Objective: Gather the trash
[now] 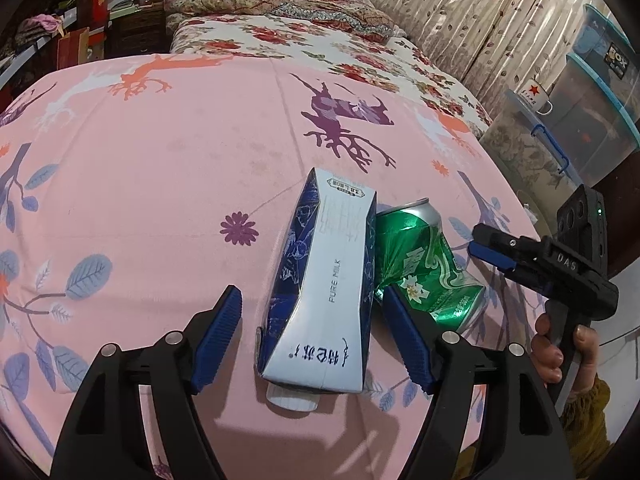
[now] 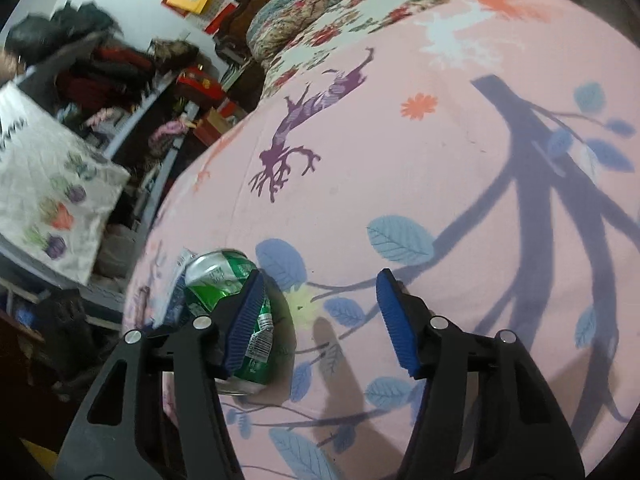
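Hovering over the pink bedsheet with printed leaves and deer [image 1: 168,168], left tongs [image 1: 312,340] standing wide around the blue-and-white flattened milk carton [image 1: 320,280], which is lying on its side on the bed. Pads straddling it on both sides, not pressing yet by the look of it, so not holding anything. Right next to the carton, touching its far side, lying the dented green aluminium drink can [image 1: 424,264].

Right tongs [image 2: 320,320] also gaping, empty, sitting just beside that can [image 2: 224,280] rather than around it: one blue pad [image 2: 244,320] overlapping the can in the right wrist view, nothing but sheet showing between the two pads. From the left wrist view, right tongs [image 1: 492,254] coming in at the can's far side, held by a hand [image 1: 560,348] at the edge.

Looks like the pick-up step, both bits of trash still on the bed. Next probably: squeezing the left tongs onto the carton's long sides and lifting, and shifting the right tongs sideways to get the can between the pads. Watching for the crumpled can rolling or slipping.
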